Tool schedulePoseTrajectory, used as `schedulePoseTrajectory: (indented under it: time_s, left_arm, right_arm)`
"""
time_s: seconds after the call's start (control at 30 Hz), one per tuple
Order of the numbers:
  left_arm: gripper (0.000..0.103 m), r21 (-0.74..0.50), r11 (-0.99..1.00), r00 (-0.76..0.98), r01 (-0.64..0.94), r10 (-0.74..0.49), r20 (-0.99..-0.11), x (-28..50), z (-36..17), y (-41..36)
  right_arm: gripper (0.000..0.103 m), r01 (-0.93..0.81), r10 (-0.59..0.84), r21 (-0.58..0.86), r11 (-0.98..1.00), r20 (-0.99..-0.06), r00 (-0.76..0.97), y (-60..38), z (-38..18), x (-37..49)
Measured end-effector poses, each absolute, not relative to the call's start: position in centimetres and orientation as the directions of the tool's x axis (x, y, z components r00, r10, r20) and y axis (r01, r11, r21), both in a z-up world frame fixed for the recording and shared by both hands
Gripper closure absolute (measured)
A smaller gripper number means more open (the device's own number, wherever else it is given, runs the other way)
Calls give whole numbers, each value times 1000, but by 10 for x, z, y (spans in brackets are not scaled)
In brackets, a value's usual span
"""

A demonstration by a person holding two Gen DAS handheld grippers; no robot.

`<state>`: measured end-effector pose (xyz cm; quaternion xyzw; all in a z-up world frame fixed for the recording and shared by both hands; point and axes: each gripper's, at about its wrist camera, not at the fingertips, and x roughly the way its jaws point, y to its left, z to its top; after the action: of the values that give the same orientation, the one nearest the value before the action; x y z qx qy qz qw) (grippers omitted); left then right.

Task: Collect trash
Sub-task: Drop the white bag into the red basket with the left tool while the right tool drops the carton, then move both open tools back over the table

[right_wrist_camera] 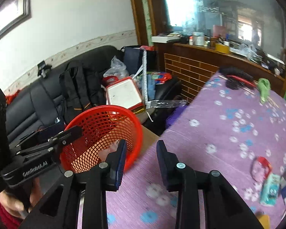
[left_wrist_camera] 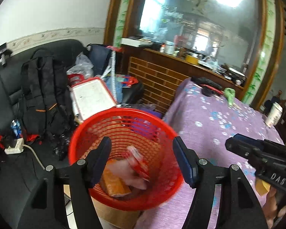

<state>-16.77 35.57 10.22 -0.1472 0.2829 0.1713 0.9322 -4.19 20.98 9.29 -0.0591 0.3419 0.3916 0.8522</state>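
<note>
A red mesh basket stands beside the purple flowered table. Inside it lie an orange wrapper and a pink and red wrapper. My left gripper is open and empty, right above the basket's mouth. My right gripper is open and empty over the table's left edge, next to the basket. A pink and red wrapper and a teal carton lie on the table at the right. The right gripper also shows in the left wrist view.
A black sofa with a backpack, bags and a white tray stands to the left. A power strip lies on it. A paper cup, a green cloth and dark items sit at the table's far end. A cardboard box is under the basket.
</note>
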Motion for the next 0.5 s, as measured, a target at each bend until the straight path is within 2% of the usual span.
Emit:
schedulePoseTrajectory:
  time_s: [0.2,0.5]
  left_arm:
    - [31,-146,951,808,-271,142,-572,-154,107,295]
    - [29,-109,994,761,-27,-50,-646,-118,81,174]
  right_arm:
    - [61,-629,600,223,745,-635,486,121,87,-48]
    - [61,-418,477,261,870,-657,583,-20,60,-69]
